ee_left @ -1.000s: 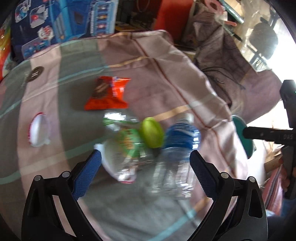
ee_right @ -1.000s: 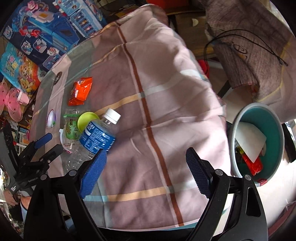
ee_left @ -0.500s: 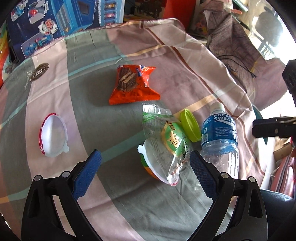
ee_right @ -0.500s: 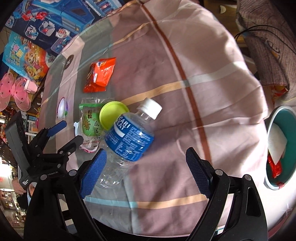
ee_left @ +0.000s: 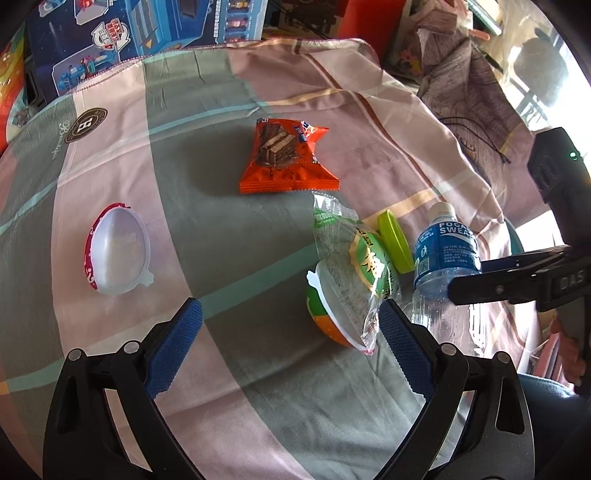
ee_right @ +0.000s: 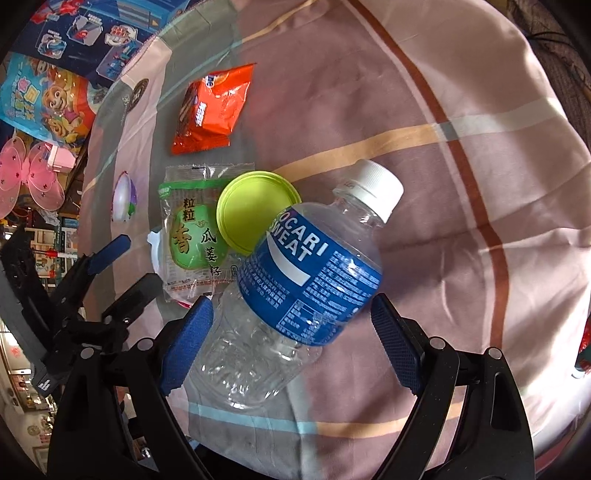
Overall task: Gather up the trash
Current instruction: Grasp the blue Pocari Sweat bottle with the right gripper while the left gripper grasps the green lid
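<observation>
Both grippers have descended toward the cloth since the earlier frames, so every item appears larger; the bottle, formerly left of centre in the right wrist view, now lies between that gripper's pads.

Right gripper [ee_right: 291, 328]: jaws spread wide, blue pads on either side of the clear plastic bottle [ee_right: 295, 280] without pressing on it. The bottle lies on its side, white cap toward the upper right, blue label uppermost, its clear base toward the lower left of the frame.

Left gripper [ee_left: 290, 325]: jaws also wide apart and gripping nothing; bare cloth lies between the pads. Its right pad sits just beside the lower edge of the clear green-printed packet [ee_left: 354, 266], which drapes over an orange-and-white cup [ee_left: 325, 314].

Surrounding items: a lime-green lid [ee_right: 255, 210] lies partly under the bottle's shoulder and overlaps the packet. An orange snack wrapper [ee_left: 288, 158] rests above them, apart from the group. A white dome-shaped lid with a red rim [ee_left: 118, 251] lies alone at the left of the left wrist view. All rest on the checked tablecloth [ee_left: 207, 229].

Obstructions: in the left wrist view the right gripper's black finger crosses in front of the bottle's midsection. Toy boxes [ee_left: 147, 33] border the upper left.
</observation>
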